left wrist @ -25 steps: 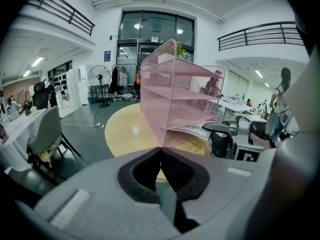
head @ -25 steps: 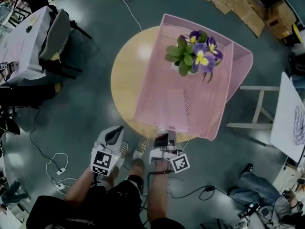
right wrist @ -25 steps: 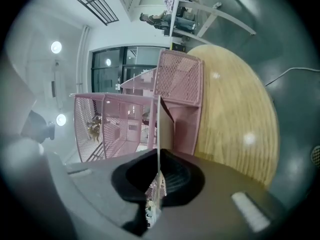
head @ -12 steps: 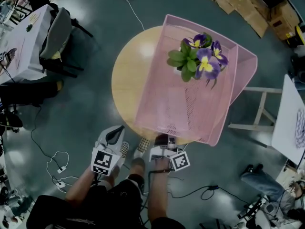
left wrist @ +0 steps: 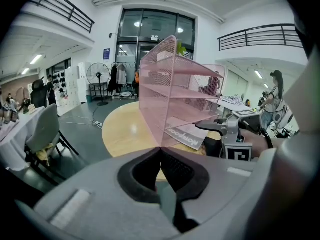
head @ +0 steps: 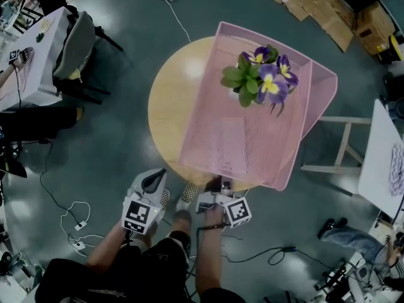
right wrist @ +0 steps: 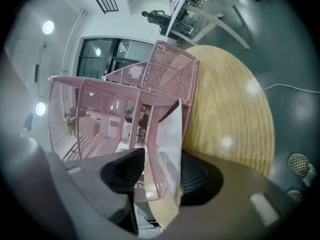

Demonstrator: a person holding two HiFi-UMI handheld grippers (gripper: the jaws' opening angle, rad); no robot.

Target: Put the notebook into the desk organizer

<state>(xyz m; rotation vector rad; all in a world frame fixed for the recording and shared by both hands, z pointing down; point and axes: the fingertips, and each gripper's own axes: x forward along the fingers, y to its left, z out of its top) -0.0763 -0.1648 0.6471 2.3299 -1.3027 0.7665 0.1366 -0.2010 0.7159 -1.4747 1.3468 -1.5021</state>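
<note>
A pink mesh desk organizer [head: 252,125] stands on the round wooden table [head: 167,106], with a potted purple-flowered plant [head: 259,74] on top. My right gripper [head: 218,188] is at the organizer's near edge. In the right gripper view the notebook [right wrist: 169,144] stands edge-on between the jaws of the right gripper [right wrist: 162,156], which are opening, and it reaches into the organizer [right wrist: 115,114]. The left gripper view shows the notebook [left wrist: 185,134] lying in the lowest shelf. My left gripper [head: 154,180] hangs shut and empty off the table's near-left edge.
A grey chair [head: 72,43] and a white table [head: 38,55] stand at the far left. Cables [head: 76,226] lie on the floor. A white frame stool [head: 344,144] is to the right of the table and cardboard [head: 315,5] lies at the back. My feet [head: 188,194] are under the grippers.
Both grippers stay where they were, the right one at the organizer's near edge. Only the head view shifts a little.
</note>
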